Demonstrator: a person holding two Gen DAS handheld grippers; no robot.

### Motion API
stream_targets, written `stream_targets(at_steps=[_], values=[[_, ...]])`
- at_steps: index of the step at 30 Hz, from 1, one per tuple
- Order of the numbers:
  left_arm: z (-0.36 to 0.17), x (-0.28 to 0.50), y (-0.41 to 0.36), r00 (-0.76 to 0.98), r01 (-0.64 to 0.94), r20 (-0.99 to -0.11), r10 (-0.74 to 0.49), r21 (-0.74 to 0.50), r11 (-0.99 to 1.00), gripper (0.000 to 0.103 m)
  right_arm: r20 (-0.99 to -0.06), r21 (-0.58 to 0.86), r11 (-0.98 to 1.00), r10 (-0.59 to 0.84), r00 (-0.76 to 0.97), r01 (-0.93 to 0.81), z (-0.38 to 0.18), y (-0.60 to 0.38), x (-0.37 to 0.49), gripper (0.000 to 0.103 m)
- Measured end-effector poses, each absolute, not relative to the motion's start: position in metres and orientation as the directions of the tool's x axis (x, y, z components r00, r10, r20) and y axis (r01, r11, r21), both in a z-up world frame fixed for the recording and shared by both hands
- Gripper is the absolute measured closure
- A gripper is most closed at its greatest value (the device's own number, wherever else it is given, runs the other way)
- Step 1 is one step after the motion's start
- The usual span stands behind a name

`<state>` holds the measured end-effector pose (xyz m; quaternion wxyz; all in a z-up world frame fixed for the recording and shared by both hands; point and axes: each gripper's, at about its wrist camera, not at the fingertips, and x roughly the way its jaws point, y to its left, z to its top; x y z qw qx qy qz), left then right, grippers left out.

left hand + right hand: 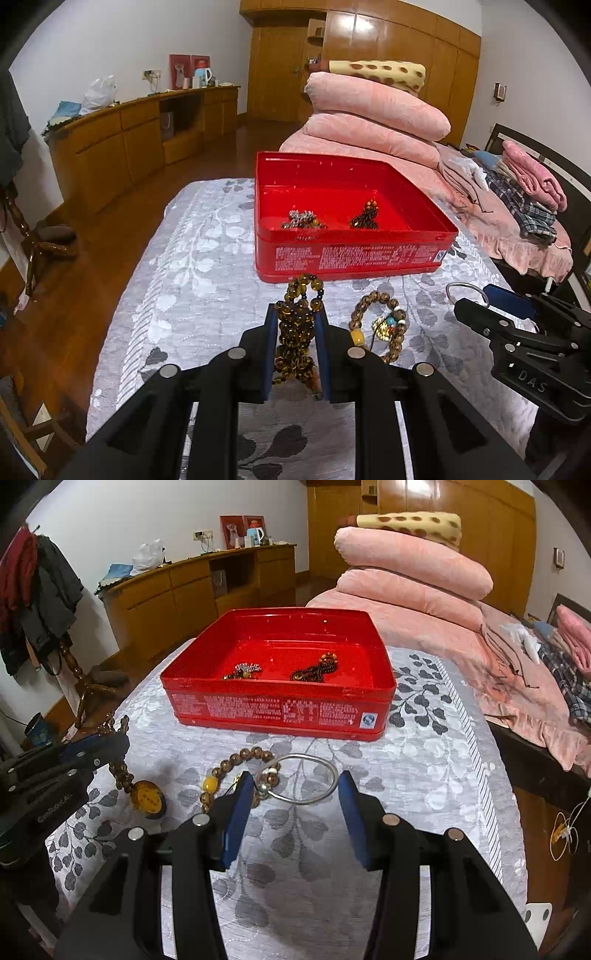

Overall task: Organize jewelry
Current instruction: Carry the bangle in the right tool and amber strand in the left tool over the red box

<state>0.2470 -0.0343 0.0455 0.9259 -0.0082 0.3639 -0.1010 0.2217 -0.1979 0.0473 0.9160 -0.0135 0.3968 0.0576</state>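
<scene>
**Amber strand gripped, bangle waiting**

The left hand-held gripper point(297, 325) is clamped on a bunched amber bead necklace point(297, 332), lifted just short of the red tin point(354, 254), which already holds two bead pieces. The right hand-held gripper point(297, 794) stands apart, its fingers straddling a silver bangle point(303, 779) lying flat on the cloth-covered surface point(424, 775). A wooden bead bracelet point(221, 771) touches the bangle. The dangling strand could snag the tin's near wall, and closing on the bangle might drag the bracelet along or pinch the cloth.

red tin point(280, 709) ahead, open cloth point(424, 775) rightward
</scene>
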Motion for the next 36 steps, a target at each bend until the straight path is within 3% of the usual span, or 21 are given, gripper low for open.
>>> stream_targets(at_steps=[23,36], values=[[0.117,0.306,-0.05,0.791,0.228,-0.548,-0.273,-0.149,0.962,0.084,-0.657,0.029,0.989,0.129,0.743,-0.145,0.102,-0.208,0.284,0.057],[0.089,0.384,-0.065,0.762,0.19,-0.601,-0.243,-0.151,0.97,0.084,-0.697,0.055,0.992,0.118,0.707,-0.111,0.08,-0.22,0.353,0.057]])
